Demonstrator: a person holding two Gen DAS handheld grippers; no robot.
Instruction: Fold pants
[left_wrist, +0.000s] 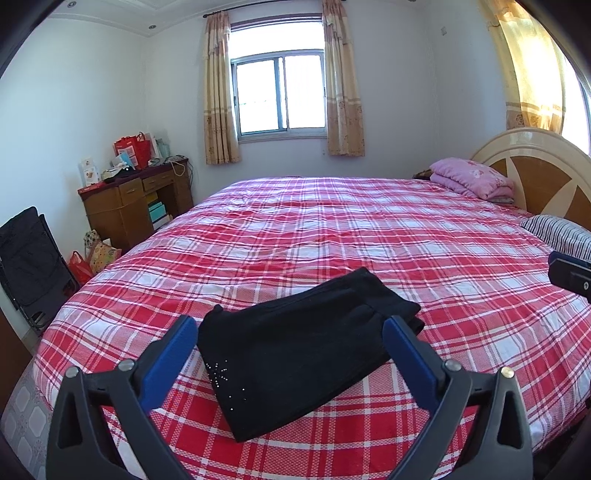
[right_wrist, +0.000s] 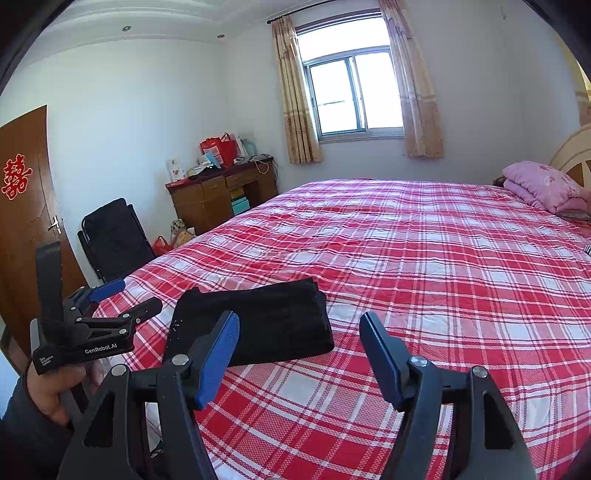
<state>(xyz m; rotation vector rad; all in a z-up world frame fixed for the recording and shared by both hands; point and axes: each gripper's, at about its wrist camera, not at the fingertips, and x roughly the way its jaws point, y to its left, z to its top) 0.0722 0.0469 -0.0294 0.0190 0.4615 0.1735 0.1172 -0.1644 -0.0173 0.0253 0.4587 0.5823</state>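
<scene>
The black pants (left_wrist: 295, 354) lie folded into a compact rectangle on the red plaid bed (left_wrist: 332, 229), near its front edge, with a small rhinestone pattern on the near left corner. My left gripper (left_wrist: 290, 323) hangs open just in front of them, blue pads wide apart and touching no cloth. In the right wrist view the left gripper (right_wrist: 138, 294) sits to the left of the pants (right_wrist: 273, 317), held by a hand (right_wrist: 55, 391). My right gripper (right_wrist: 299, 317) is open too, over bare sheet near the pants' right end, nothing between its fingers. Its tip (left_wrist: 569, 273) shows at the right edge.
A folded pink quilt (left_wrist: 472, 177) and a striped pillow (left_wrist: 561, 232) lie by the headboard (left_wrist: 535, 162) at the far right. A cluttered wooden desk (left_wrist: 129, 199) and a black folding chair (left_wrist: 26, 258) stand left of the bed. A brown door (right_wrist: 22, 206) is at far left.
</scene>
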